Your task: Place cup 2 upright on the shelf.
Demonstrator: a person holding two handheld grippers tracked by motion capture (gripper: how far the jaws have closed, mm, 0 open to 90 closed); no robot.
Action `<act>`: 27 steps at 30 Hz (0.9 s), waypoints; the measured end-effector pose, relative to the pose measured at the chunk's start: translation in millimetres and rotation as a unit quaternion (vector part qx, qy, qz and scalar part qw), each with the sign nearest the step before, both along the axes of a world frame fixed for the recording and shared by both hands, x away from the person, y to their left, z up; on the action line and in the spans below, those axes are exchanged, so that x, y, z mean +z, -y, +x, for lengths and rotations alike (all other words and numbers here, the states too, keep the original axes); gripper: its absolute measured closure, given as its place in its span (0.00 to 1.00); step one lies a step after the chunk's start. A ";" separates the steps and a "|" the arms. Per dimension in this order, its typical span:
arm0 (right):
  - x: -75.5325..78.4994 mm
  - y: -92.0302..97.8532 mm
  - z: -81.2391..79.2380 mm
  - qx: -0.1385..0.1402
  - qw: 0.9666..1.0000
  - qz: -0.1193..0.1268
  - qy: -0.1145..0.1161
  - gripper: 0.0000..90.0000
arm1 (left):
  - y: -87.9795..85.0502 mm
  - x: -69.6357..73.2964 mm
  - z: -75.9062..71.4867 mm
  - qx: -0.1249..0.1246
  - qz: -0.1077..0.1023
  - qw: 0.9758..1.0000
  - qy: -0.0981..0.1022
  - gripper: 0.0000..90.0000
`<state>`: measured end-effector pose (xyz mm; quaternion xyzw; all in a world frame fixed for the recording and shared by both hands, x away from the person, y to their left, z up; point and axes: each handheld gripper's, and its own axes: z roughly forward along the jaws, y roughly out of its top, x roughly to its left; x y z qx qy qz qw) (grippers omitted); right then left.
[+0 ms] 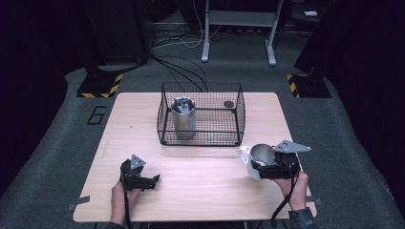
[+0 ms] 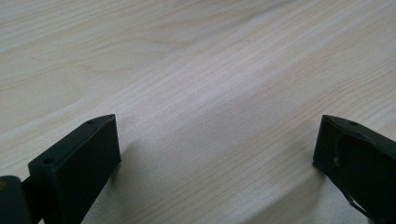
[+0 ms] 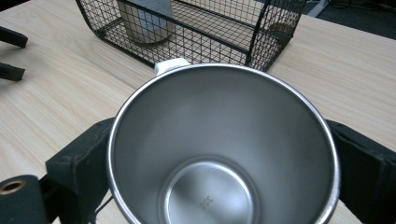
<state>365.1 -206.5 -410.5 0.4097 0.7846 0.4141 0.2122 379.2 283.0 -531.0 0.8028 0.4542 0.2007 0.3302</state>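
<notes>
My right gripper (image 1: pixel 261 168) is shut on a white mug (image 1: pixel 255 159) with a steel inside, held over the table's right front. In the right gripper view the mug (image 3: pixel 219 140) sits between both black jaws, mouth toward the camera, its white handle (image 3: pixel 170 66) on the far side. My left gripper (image 1: pixel 154 180) rests low at the left front, open, with bare wood between its jaws (image 2: pixel 215 154). A black wire basket (image 1: pixel 200 117) stands at the table's middle back, holding a steel cup (image 1: pixel 183 117) upright in its left half.
The wooden table (image 1: pixel 200 191) has bare room between the two grippers and in front of the basket. A small dark round thing (image 1: pixel 229 104) lies in the basket's right back corner. Cables and desk legs lie on the floor beyond.
</notes>
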 end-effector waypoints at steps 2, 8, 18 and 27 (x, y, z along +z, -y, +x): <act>2.8 -2.4 1.2 0.004 1.000 -0.005 -0.001 0.06 | -0.4 0.2 0.2 0.000 0.005 1.000 0.004 0.00; 10.5 -8.3 3.5 0.008 1.000 0.000 0.003 0.06 | -0.3 0.0 0.2 0.000 0.004 1.000 0.005 0.01; 22.4 -21.8 12.0 0.021 1.000 -0.001 0.016 0.06 | -0.3 0.0 0.2 -0.001 0.004 1.000 0.005 0.01; 29.6 -32.3 20.9 0.029 0.999 -0.009 0.021 0.06 | 1.3 -0.8 -0.3 0.006 -0.004 1.000 0.008 0.01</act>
